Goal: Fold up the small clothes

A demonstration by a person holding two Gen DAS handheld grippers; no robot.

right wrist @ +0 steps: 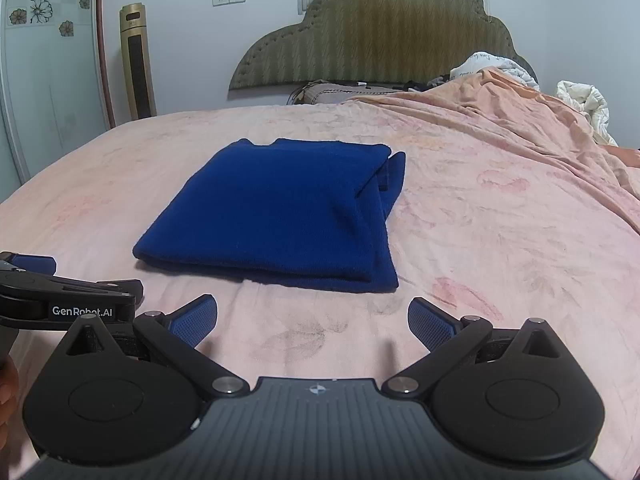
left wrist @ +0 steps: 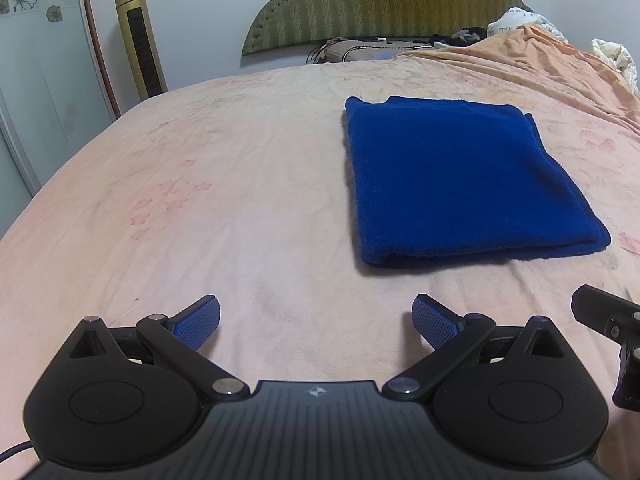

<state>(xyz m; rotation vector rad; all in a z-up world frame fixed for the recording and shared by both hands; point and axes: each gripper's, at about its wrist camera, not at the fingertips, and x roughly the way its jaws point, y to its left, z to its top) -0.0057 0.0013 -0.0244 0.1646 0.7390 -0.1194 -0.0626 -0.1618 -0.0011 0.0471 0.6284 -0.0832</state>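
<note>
A dark blue garment point(left wrist: 460, 180) lies folded into a thick rectangle on the pink bedsheet point(left wrist: 240, 208). In the right wrist view the blue garment point(right wrist: 280, 212) shows layered edges along its right side. My left gripper point(left wrist: 316, 320) hovers near the bed's front, open and empty, with the garment ahead and to its right. My right gripper point(right wrist: 312, 320) is also open and empty, a short way in front of the garment's near edge. The left gripper's body point(right wrist: 68, 300) appears at the right view's left edge.
A padded green headboard point(right wrist: 376, 36) and a pillow stand at the far end. Rumpled orange bedding point(right wrist: 520, 112) and white quilts pile up at the back right. A gold tower fan point(left wrist: 140, 36) stands left of the bed by a wardrobe door.
</note>
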